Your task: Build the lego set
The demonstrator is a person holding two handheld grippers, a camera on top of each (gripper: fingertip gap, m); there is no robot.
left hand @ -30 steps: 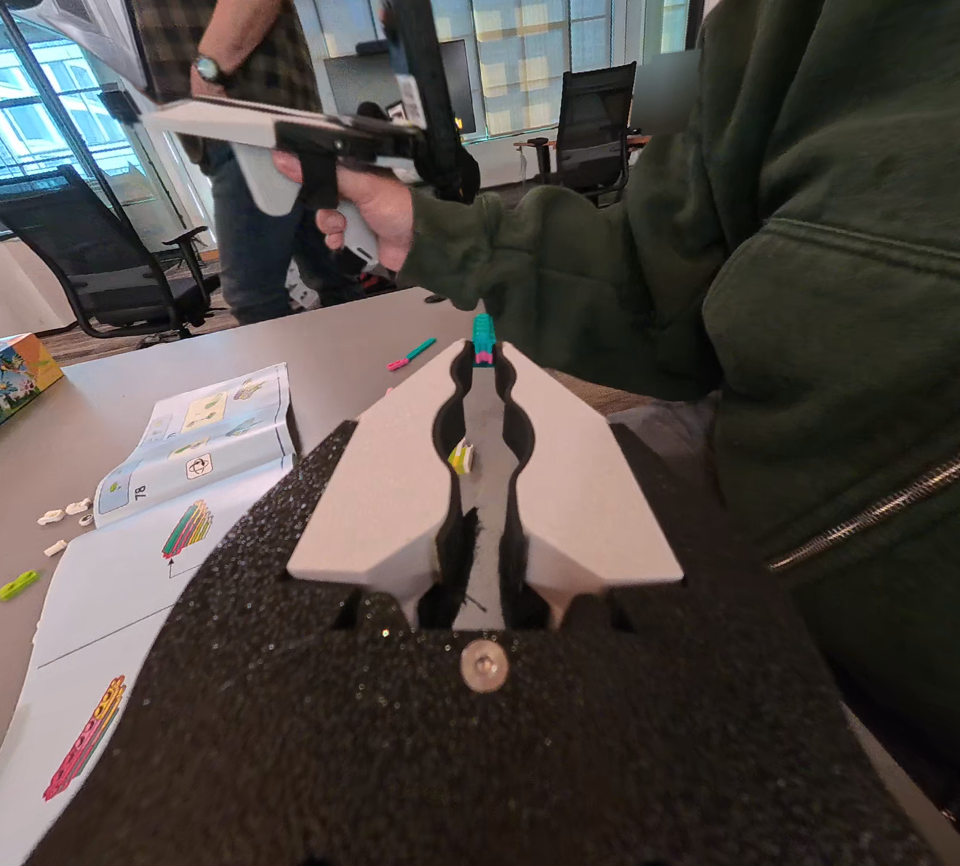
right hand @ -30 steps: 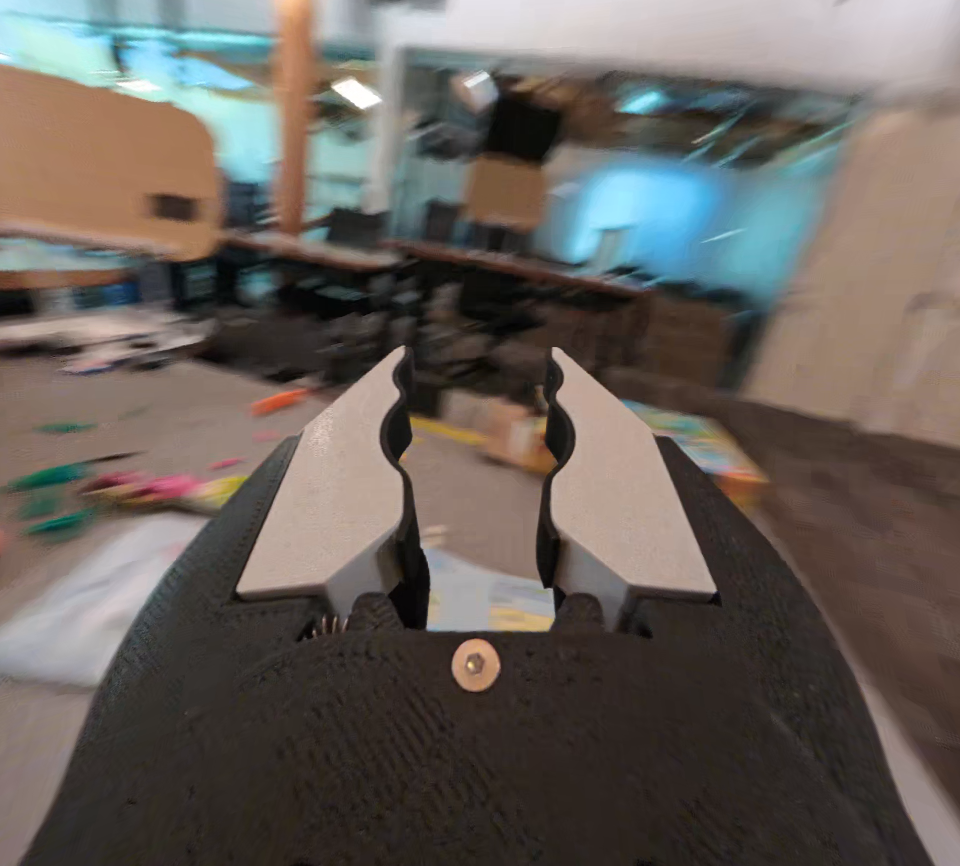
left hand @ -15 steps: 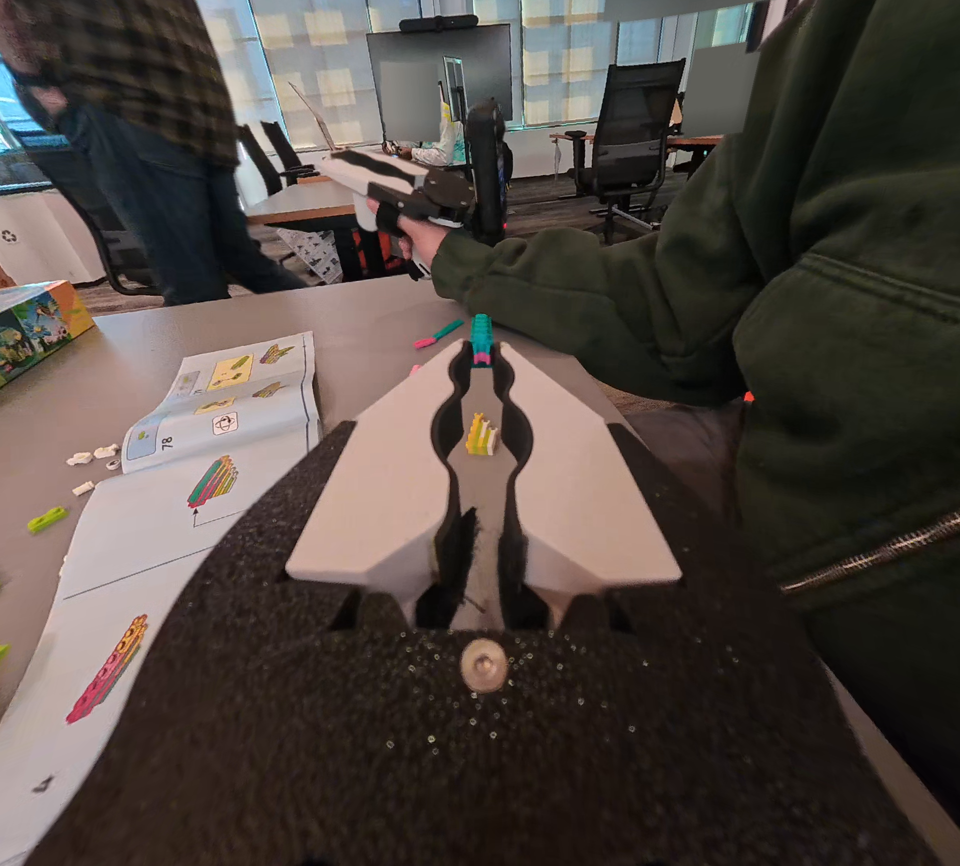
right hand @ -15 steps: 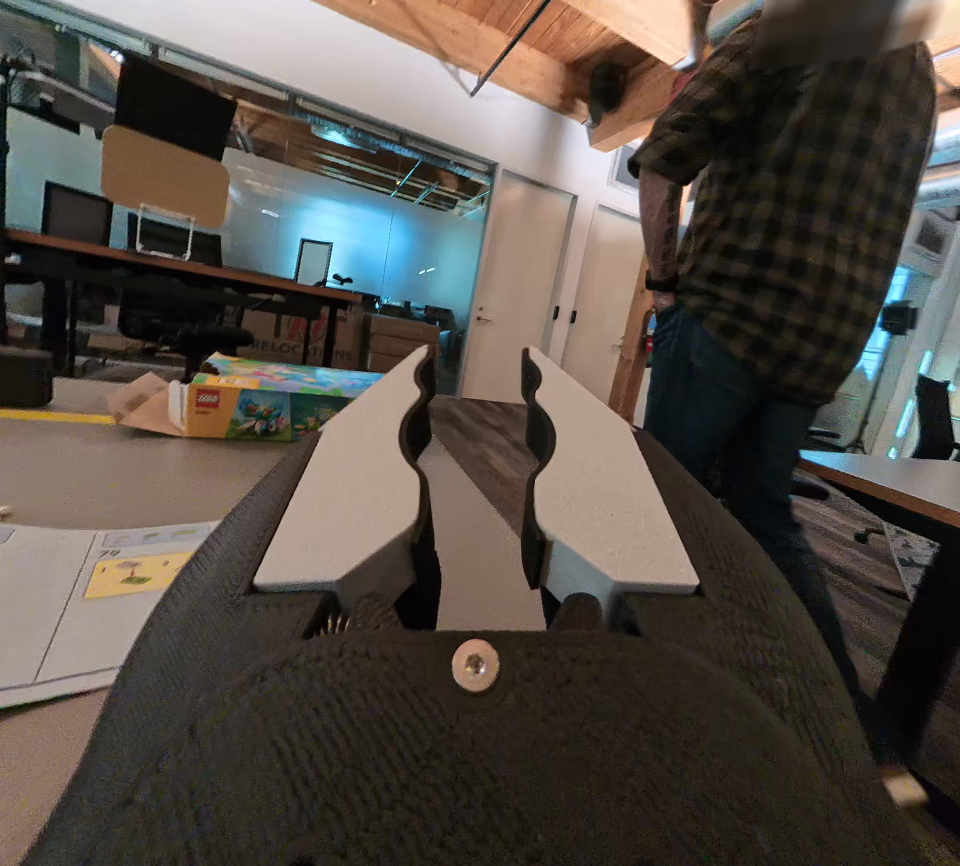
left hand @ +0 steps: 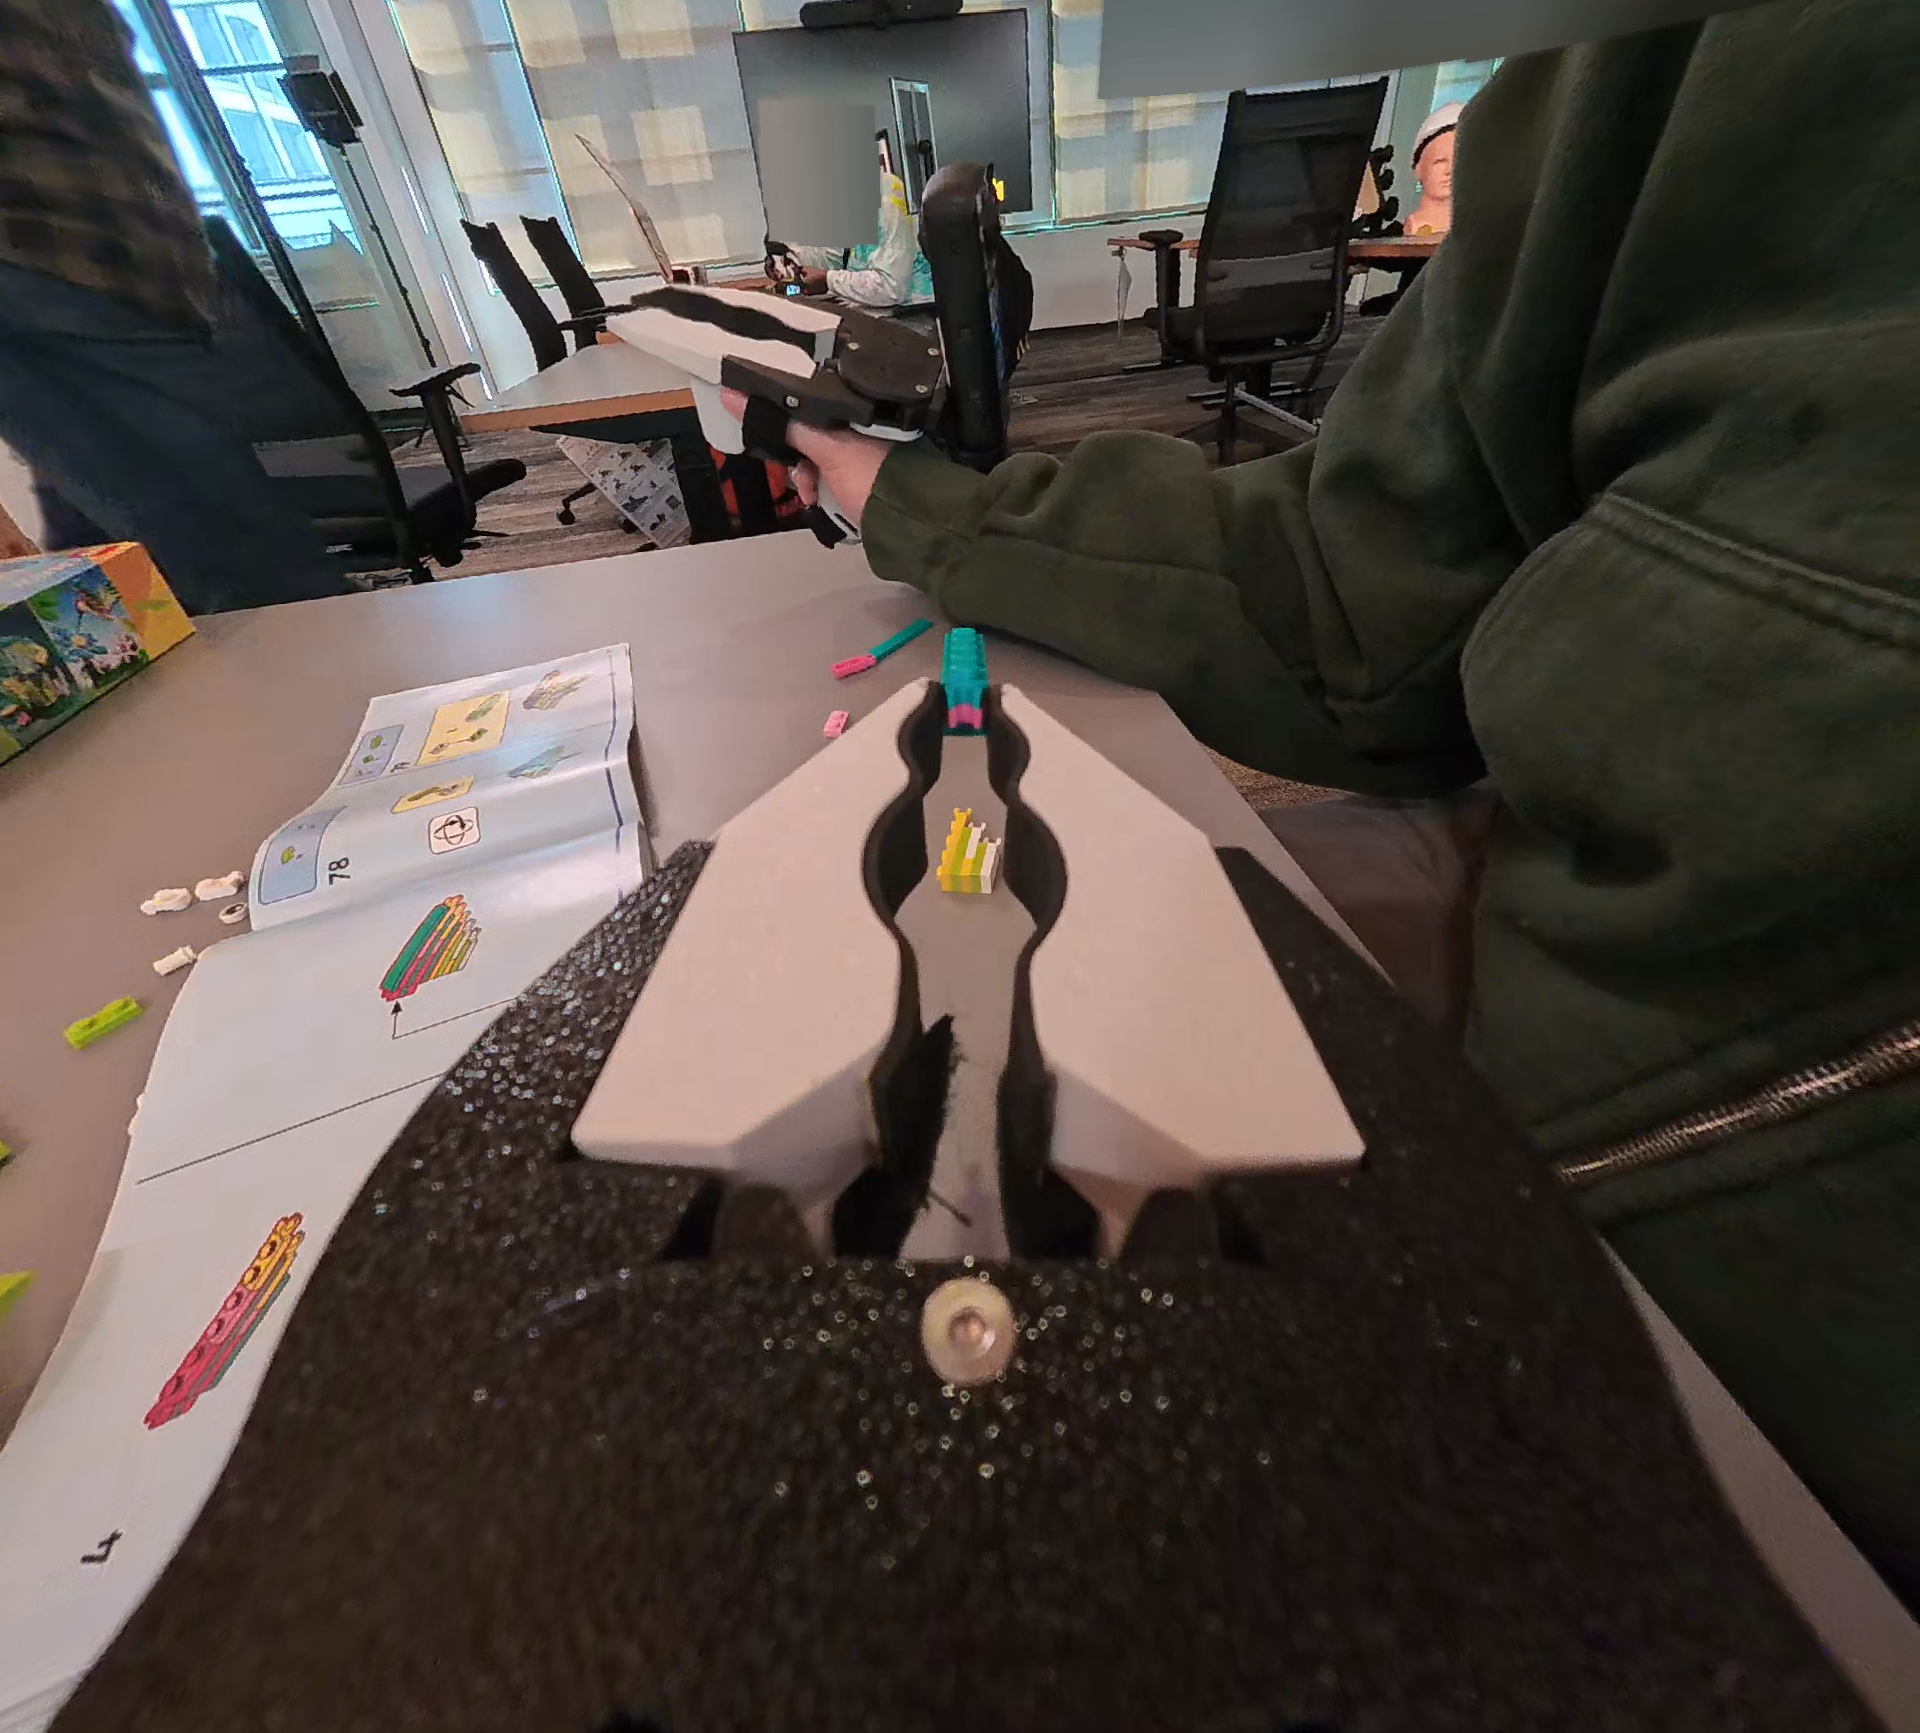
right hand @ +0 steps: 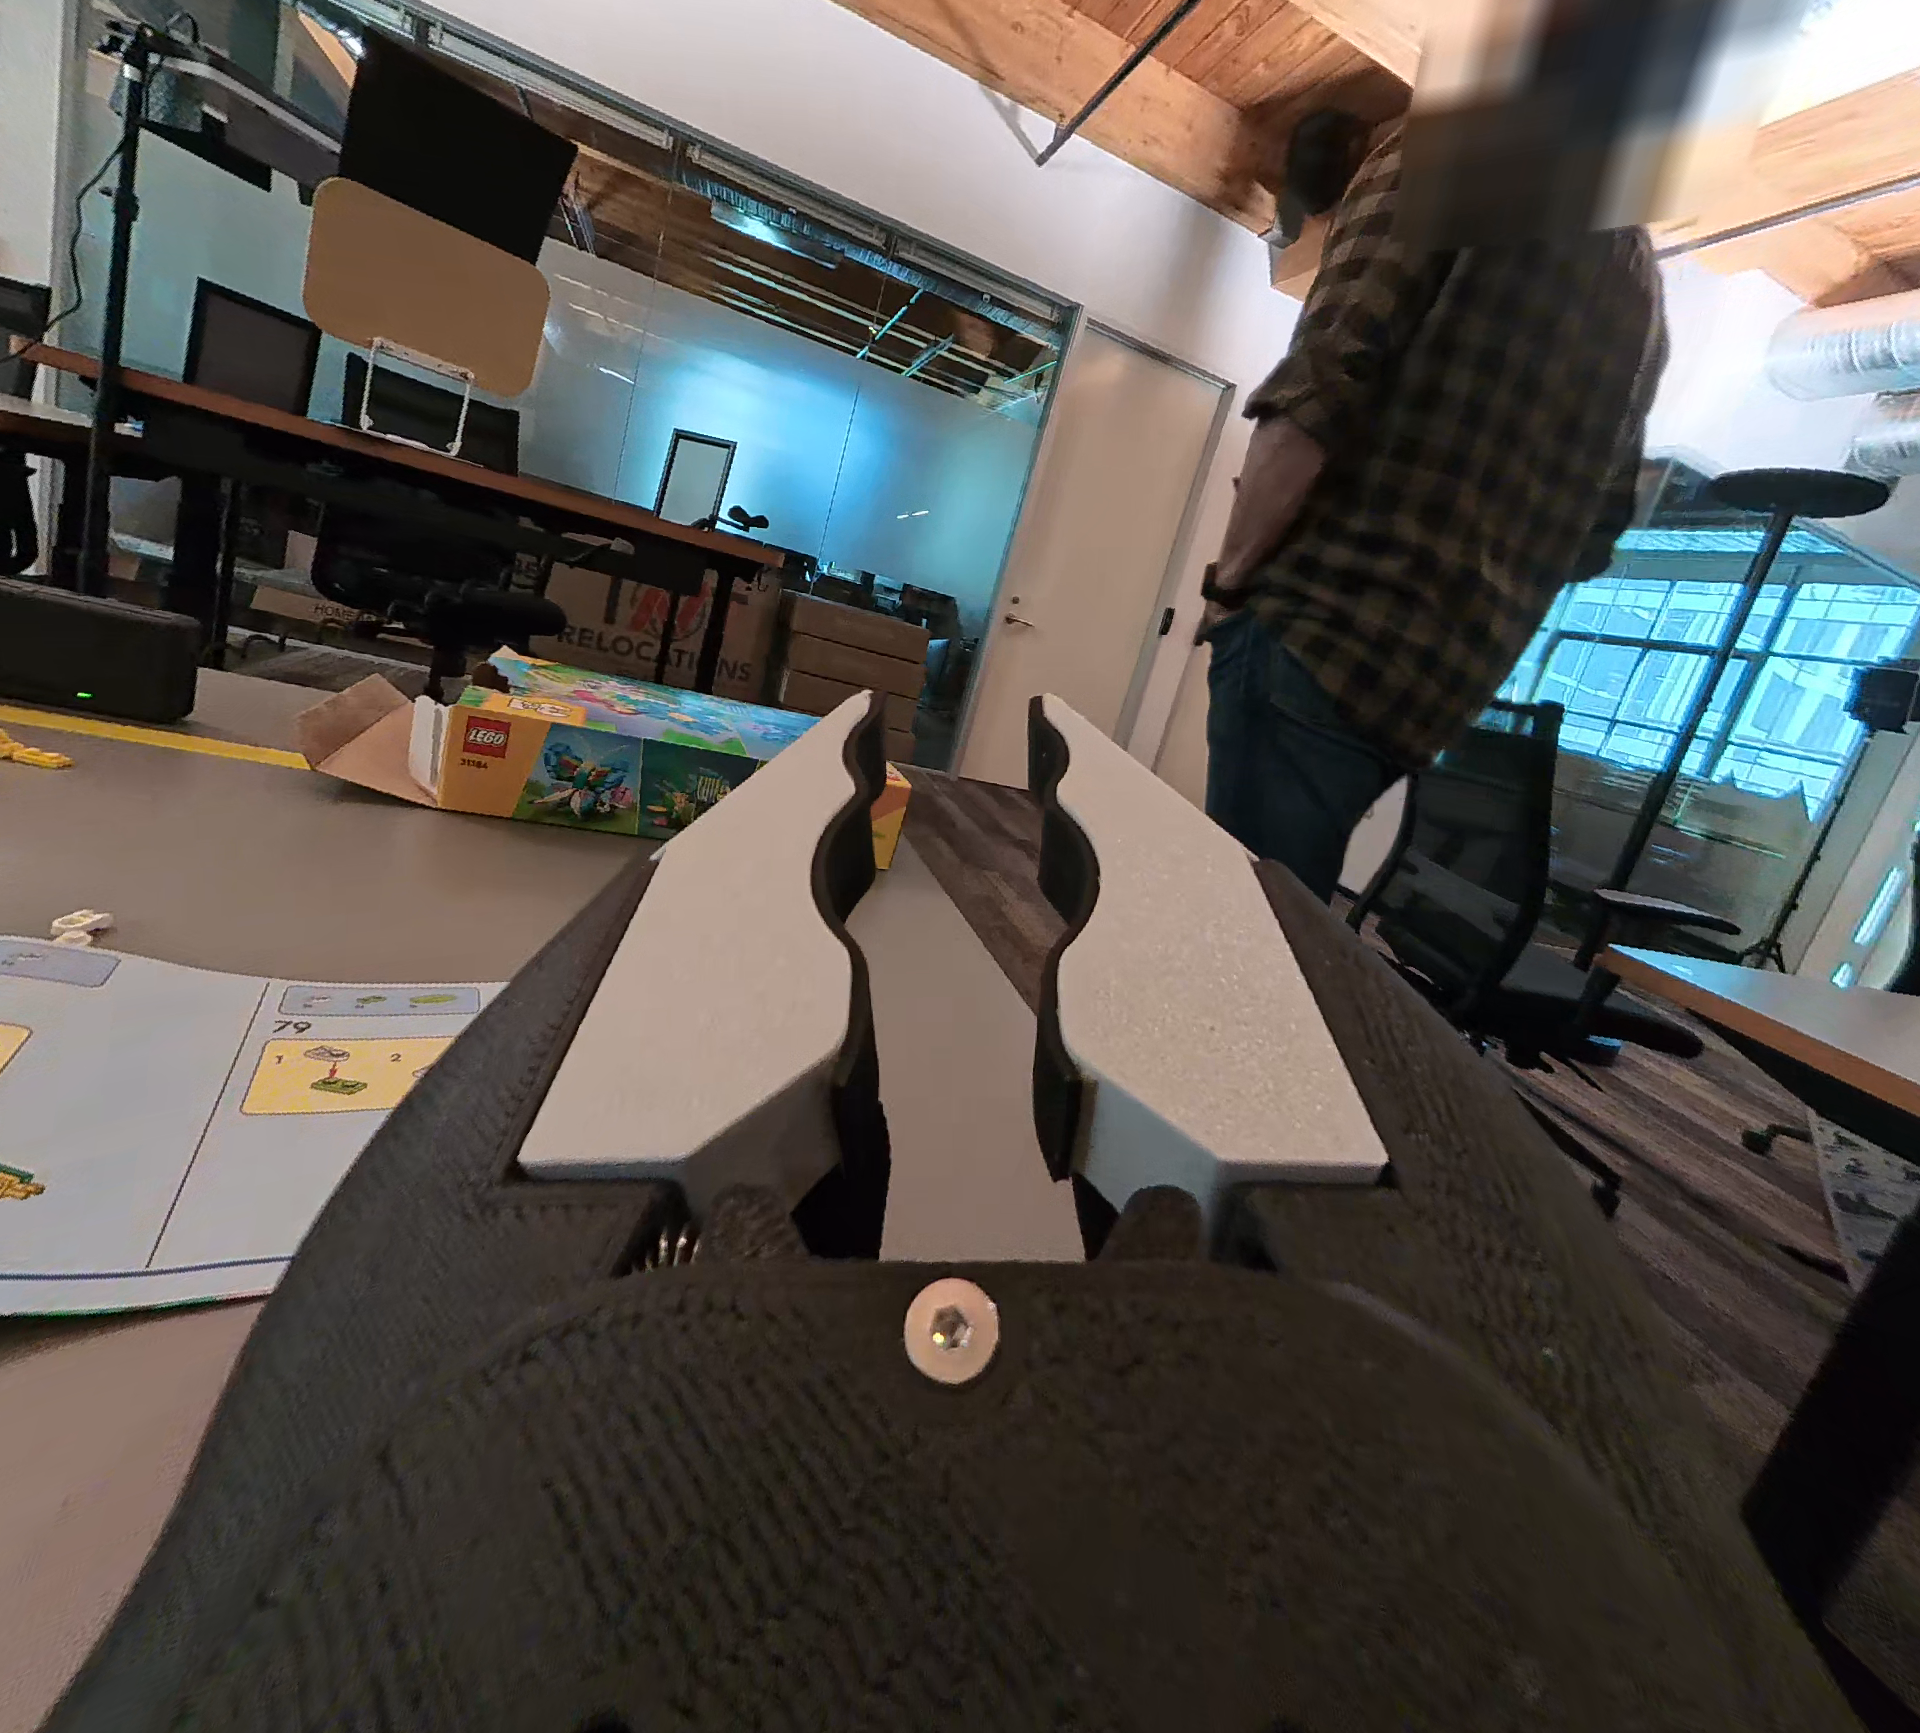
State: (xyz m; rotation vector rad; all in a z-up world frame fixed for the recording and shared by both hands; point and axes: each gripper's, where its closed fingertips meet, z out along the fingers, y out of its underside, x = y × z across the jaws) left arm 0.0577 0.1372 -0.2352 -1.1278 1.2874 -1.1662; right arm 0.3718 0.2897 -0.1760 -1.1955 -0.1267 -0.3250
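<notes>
My left gripper [left hand: 961,696] is shut on a small teal and pink lego stack [left hand: 962,681] at its fingertips, held above the grey table [left hand: 312,707]. A small yellow, green and white lego assembly [left hand: 968,852] stands on the table below, seen through the gap between the fingers. My right gripper [right hand: 956,727] is open and empty, held level in the air and facing across the table's edge. It also shows in the left wrist view [left hand: 717,333], raised in a hand with a green sleeve.
An open instruction booklet [left hand: 488,779] lies left of the left gripper and also shows in the right wrist view [right hand: 208,1112]. Loose pieces: a pink and teal stick [left hand: 881,649], white bits [left hand: 192,894], a lime plate [left hand: 102,1023]. A lego box [right hand: 623,748] and a person in plaid [right hand: 1434,488] are beyond. One gripper's finger ends stand about 35 centimetres off the other's.
My right gripper has swung round from a blurred view of the table to a steady level one, lower and farther off in the left view, jaws slightly narrower. The left gripper keeps its hold.
</notes>
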